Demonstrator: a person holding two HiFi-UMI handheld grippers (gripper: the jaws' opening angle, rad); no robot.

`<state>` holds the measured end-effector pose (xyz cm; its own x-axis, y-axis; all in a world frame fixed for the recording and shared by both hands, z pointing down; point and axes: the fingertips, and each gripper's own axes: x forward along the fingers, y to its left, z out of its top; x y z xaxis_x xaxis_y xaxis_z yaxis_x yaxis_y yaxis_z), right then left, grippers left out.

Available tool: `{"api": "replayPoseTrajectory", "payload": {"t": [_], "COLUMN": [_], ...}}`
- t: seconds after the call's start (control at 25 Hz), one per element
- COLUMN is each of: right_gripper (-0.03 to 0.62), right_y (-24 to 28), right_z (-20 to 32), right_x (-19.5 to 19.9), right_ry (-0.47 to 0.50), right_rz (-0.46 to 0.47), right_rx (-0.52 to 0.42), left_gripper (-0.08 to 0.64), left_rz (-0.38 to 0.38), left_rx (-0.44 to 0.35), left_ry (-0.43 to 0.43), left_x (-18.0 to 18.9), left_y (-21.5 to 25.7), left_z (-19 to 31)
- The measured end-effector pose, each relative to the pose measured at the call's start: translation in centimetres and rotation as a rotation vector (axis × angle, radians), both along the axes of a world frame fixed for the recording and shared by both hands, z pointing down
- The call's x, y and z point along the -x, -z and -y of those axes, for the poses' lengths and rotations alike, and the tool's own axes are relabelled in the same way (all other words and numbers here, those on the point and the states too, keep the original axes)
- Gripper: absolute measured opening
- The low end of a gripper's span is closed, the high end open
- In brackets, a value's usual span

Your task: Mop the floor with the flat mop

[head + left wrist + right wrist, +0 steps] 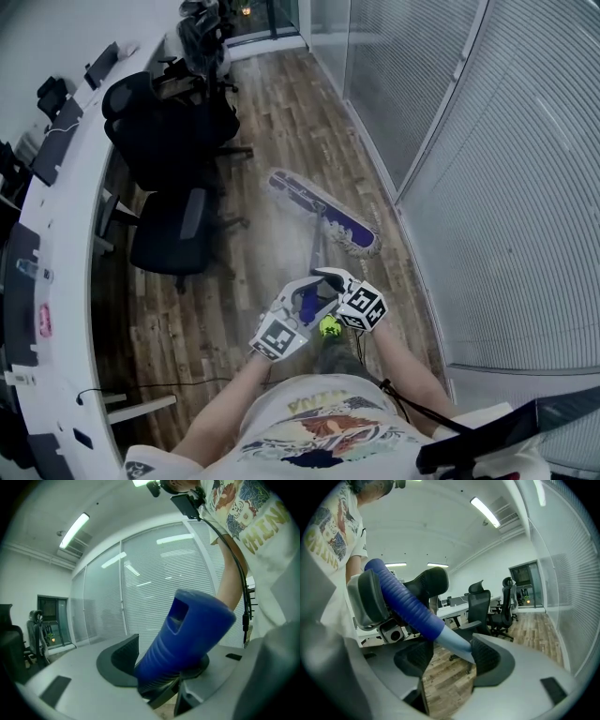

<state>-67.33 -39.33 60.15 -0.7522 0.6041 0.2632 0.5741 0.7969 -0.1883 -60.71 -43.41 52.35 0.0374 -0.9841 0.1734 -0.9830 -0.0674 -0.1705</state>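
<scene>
Office; long desk (pixel 66 183); swivel chairs (pixel 171 232)

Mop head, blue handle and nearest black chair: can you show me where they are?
mop head (pixel 323 212), head view, middle of the pad.
blue handle (pixel 187 634), left gripper view, ribbed grip.
nearest black chair (pixel 169 236), head view, seat.

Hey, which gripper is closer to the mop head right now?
Right. The right gripper sits lower on the handle, toward the mop head. The left gripper is at the handle's blue top end, farther back.
</scene>
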Motion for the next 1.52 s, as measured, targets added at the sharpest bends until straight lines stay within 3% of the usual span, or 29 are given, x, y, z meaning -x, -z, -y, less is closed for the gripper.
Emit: {"api": "replayPoseTrajectory", "payload": {"t": [0.36, 0.68, 0.8, 1.0, 1.52], "right_gripper": [0.233, 0.232, 0.232, 0.232, 0.232], "right_y": [-0.5, 2.0, 2.8, 2.1, 1.9], "right_z": [-12.0, -16.6, -17.2, -17.3, -15.9], "right_x": [-13.3, -21.9, -24.0, -27.1, -27.8], "right_ry": [-0.011, -0.048, -0.064, -0.033, -0.023], "right_rz": [-0.016, 0.017, 0.033, 0.018, 0.027], "right_rx": [-0.025, 0.055, 0.077, 0.052, 0.044], "left_gripper": [0.163, 0.163, 0.163, 0.163, 0.163], "left_rz": [0.002, -0.018, -0.018, -0.008, 0.025], "left_rx": [-0.011, -0.056, -0.075, -0.025, 0.004], "left_ry": [-0.017, 0.013, 0.033, 0.024, 0.004], "left_x": [-13.4, -21.6, -23.5, -26.8, -27.7], "left_y": [-0.4, 2.5, 3.4, 2.4, 2.1], "left_z": [-12.2, -16.6, -17.2, -17.1, -15.5]}}
